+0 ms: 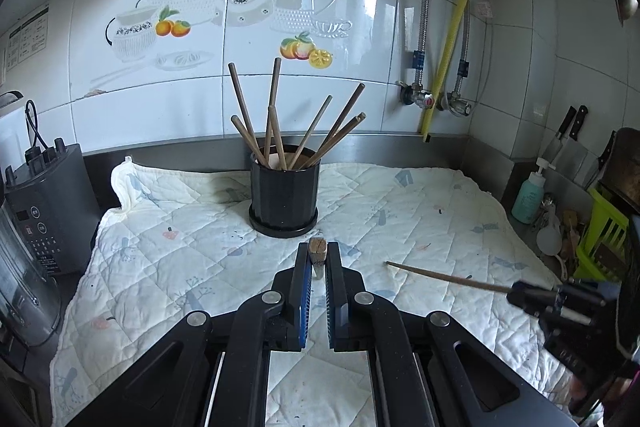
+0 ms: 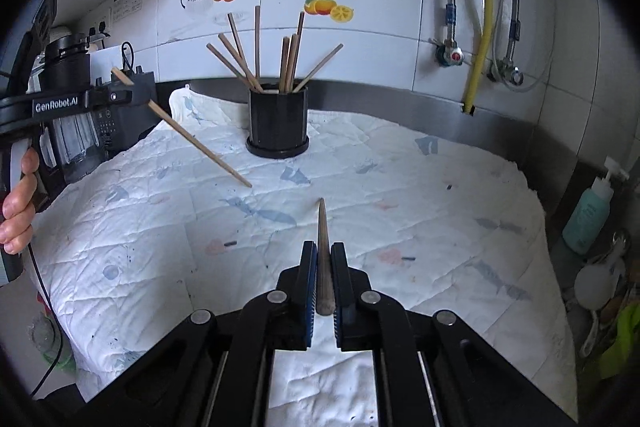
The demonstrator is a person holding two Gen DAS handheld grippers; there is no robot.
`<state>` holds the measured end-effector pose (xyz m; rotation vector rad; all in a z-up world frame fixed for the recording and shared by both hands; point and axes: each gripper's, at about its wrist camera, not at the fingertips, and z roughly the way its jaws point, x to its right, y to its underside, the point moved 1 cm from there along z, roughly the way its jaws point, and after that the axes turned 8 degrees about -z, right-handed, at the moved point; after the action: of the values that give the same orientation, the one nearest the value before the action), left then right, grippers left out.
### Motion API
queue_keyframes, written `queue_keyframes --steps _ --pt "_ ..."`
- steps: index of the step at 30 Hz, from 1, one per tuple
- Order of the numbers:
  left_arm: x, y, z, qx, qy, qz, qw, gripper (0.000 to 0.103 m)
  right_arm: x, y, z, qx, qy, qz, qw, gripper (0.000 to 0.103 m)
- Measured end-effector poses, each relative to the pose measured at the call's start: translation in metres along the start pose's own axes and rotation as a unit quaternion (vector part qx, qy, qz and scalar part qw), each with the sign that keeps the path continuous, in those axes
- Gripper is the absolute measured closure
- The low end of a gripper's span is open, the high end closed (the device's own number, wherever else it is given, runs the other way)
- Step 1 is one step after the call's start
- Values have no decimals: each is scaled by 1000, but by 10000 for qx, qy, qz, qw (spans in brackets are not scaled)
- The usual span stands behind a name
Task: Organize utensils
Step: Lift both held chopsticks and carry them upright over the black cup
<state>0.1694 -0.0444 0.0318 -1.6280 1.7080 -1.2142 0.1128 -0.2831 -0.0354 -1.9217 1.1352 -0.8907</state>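
Plainly, both tools are clamped on chopsticks. Seen from its own camera, the left gripper (image 1: pixel 318 259) has its blue-padded jaws closed on a wooden chopstick (image 1: pixel 317 254), whose blunt square end pokes up between the fingertips; from the right wrist view the same stick (image 2: pixel 192 139) runs slantwise down from that gripper (image 2: pixel 138 95), its thin tip just above the quilted cloth (image 2: pixel 440 211). White lettering on the gripper's side reads "GenRobot.AI", and a person's hand (image 2: pixel 18 203) wraps its handle at the left edge.

The right gripper (image 2: pixel 324 263) is likewise closed — on a second chopstick (image 2: pixel 322 239) that lies lengthwise between the pads, thick end toward the camera, point aimed forward over the cloth. In the left wrist view this stick (image 1: pixel 448 278) juts leftward from the right gripper (image 1: pixel 520 297), clear of the cloth.

Farther out stands the black ribbed holder (image 1: pixel 284 195) on its saucer, toward the back of the cloth, with a fan of chopsticks (image 1: pixel 276 123) leaning out of it. Behind it the tiled wall (image 1: pixel 360 47) carries a printed teapot, plates and oranges. At left sits a dark blender base (image 1: pixel 48 211) with a touch panel — its markings are too small to read. At right are a teal pump bottle (image 1: pixel 528 193), knives (image 1: pixel 568 135) against the wall and a yellow hose (image 1: pixel 452 39).
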Motion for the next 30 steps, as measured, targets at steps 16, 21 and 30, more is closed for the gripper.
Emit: queue_keyframes --steps 16,21,30 --pt "-15 -72 1 116 -81 36 9999 97 38 -102 9 112 -402 -67 9991 94" --pt "-18 -107 -1 332 -173 113 9992 97 44 -131 14 156 -405 -212 9988 94" --pt "-20 -194 -13 1088 -151 133 9939 97 55 -188 24 401 -377 -303 9980 94"
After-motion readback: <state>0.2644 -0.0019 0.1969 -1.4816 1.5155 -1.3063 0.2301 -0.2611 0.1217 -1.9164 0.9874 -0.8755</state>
